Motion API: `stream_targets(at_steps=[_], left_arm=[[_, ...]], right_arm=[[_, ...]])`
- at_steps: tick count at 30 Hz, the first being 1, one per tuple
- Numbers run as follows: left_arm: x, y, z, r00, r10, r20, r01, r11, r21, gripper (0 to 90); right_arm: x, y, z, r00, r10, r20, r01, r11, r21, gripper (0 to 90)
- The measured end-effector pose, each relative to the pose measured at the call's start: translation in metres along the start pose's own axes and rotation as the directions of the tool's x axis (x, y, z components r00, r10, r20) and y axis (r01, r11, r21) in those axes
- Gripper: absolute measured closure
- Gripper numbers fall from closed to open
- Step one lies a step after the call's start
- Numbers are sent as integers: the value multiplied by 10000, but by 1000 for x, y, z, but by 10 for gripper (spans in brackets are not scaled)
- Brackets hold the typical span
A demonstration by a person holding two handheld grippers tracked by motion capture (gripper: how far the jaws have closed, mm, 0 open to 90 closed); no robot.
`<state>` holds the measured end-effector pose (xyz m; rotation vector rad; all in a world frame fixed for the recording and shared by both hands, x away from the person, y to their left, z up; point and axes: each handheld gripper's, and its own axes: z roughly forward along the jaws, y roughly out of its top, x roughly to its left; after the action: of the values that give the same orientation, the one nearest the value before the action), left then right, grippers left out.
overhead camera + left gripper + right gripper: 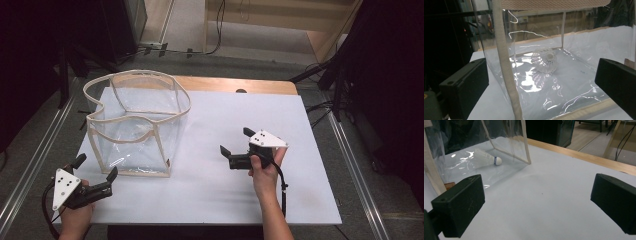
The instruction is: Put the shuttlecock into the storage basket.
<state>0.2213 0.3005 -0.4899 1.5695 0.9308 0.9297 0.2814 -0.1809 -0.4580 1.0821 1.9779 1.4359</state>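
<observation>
You have a clear plastic bag (135, 125) with cream woven trim; a white shuttlecock (486, 158) with blue band; a white tabletop (225, 185), wood-edged far; black jaws, grey plates.

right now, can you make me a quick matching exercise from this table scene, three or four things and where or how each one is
Things:
1. shuttlecock
2. clear bag
3. left gripper
4. right gripper

States or places:
a. jaws open over bare white table, to the right of the bag
b. stands open-topped on the table, cream trim along its edges
c. lies on its side inside the bag
d. jaws open, just short of the bag's near corner

Pairs: 1-c, 2-b, 3-d, 4-a
</observation>
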Motion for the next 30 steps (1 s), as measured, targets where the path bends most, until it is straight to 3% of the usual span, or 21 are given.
stream_targets(at_steps=[30], left_arm=[[0,0,0,10000,15,-22,-15,10000,7,0]], right_arm=[[-22,-30,-31,9962,145,858,-152,9999,74,0]])
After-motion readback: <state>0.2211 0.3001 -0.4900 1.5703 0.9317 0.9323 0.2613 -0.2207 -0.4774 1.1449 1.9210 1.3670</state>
